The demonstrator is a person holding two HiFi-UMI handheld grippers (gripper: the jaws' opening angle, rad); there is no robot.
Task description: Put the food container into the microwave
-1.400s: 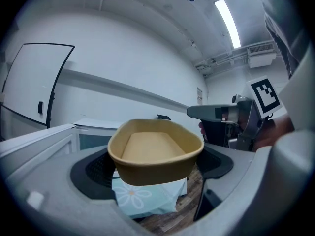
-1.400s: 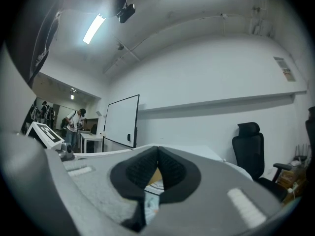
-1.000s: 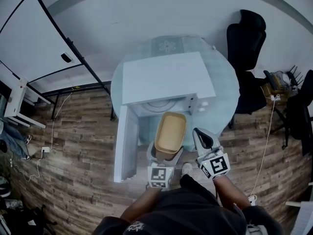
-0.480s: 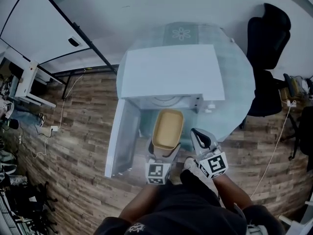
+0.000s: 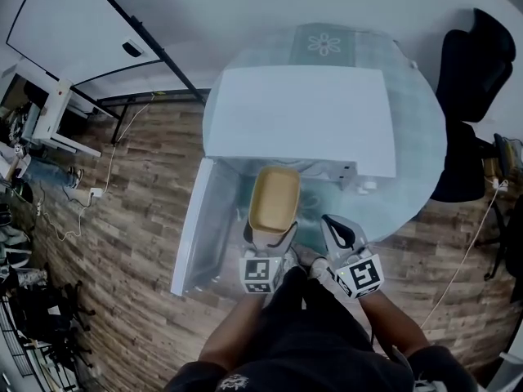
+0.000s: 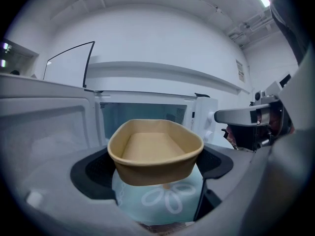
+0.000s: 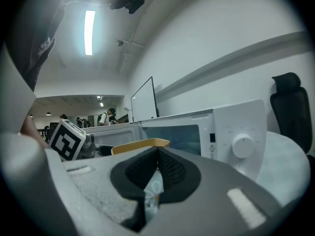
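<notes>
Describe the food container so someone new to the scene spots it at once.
On the round glass table stands a white microwave, door swung open. Right before its opening, the left claw holds the food container: a tan, oblong, open-topped tub, empty, the only tan thing among the white and glass.

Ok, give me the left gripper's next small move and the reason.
Probably push the left gripper straight forward: its fingers grip the food container level just before the microwave opening, the door hangs open at left, and nothing seems to block the cavity.
</notes>
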